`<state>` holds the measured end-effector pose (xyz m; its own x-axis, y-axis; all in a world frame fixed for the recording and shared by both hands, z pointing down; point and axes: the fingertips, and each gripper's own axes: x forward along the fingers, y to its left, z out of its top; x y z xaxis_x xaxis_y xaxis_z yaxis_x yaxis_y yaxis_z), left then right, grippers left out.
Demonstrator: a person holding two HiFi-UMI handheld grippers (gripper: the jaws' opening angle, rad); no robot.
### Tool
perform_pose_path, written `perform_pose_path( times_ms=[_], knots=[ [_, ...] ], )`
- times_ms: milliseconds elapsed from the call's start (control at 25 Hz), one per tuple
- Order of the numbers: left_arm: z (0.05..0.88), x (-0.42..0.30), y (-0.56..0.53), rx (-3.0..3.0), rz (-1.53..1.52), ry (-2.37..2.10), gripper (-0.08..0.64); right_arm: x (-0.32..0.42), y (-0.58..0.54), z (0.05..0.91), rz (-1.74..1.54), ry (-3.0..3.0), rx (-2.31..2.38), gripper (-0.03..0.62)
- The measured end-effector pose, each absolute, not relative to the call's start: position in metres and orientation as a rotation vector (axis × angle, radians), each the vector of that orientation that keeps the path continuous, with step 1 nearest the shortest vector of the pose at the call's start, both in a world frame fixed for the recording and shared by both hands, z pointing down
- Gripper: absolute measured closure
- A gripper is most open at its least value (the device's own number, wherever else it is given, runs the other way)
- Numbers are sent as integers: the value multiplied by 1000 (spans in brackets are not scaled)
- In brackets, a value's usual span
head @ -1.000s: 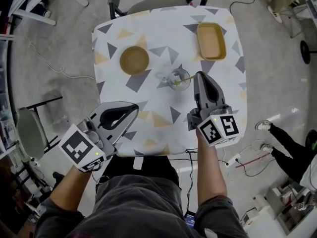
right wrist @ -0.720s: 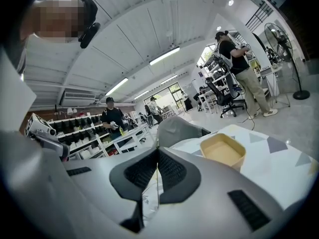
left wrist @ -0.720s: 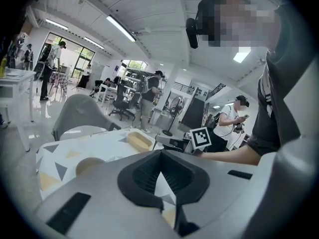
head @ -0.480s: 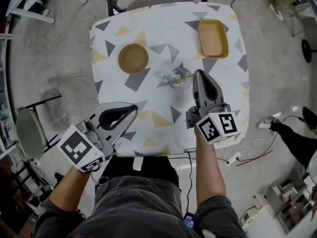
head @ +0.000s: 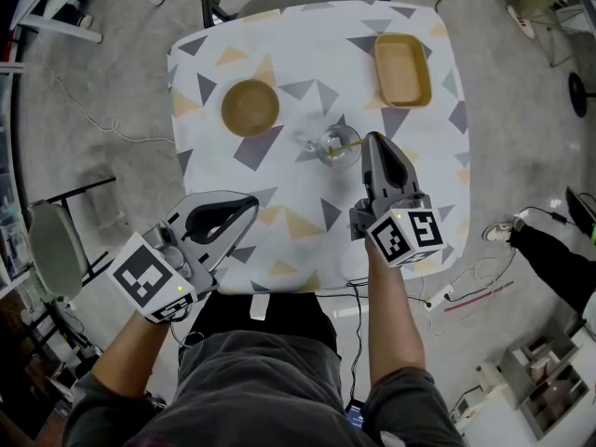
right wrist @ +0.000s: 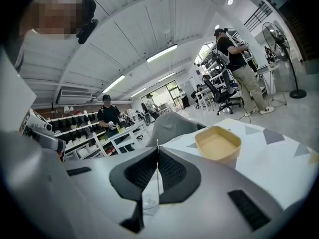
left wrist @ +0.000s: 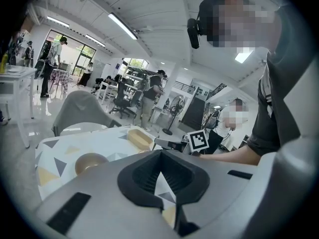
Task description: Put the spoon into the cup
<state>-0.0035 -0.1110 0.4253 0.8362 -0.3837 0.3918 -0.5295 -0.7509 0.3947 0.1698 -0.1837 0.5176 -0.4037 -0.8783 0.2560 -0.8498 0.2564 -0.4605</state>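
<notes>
Head view: the spoon [head: 345, 144] stands in the glass cup [head: 335, 147] on the table [head: 298, 54], and its handle leans toward the right gripper [head: 373, 140]. Left gripper view: the left gripper [left wrist: 158, 156] has its jaws together with nothing between them. Right gripper view: the jaws are pressed on the thin spoon handle.

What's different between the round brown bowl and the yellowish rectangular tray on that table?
The round brown bowl is circular and darker; the yellowish rectangular tray has rounded corners and is paler. The bowl sits on the table's left half, the tray near its far right corner. Both look empty and rest on the patterned tablecloth.
</notes>
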Motion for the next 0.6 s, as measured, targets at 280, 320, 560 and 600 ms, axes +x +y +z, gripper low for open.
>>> perform_pose_path(
  times_ms=[280, 320, 560, 600],
  knots=[
    [426, -1, -109, 2512, 390, -670, 545, 178, -184, 523, -877, 2389, -1712, 571],
    [426, 0, -108, 2512, 389, -669, 545, 179, -183, 524, -878, 2385, -1718, 571],
    [422, 3, -105, 2518, 386, -664, 545, 186, -182, 528, -913, 2355, -1744, 571],
    [422, 3, -104, 2518, 387, -664, 545, 187, -182, 529, -916, 2350, -1748, 571]
  ],
)
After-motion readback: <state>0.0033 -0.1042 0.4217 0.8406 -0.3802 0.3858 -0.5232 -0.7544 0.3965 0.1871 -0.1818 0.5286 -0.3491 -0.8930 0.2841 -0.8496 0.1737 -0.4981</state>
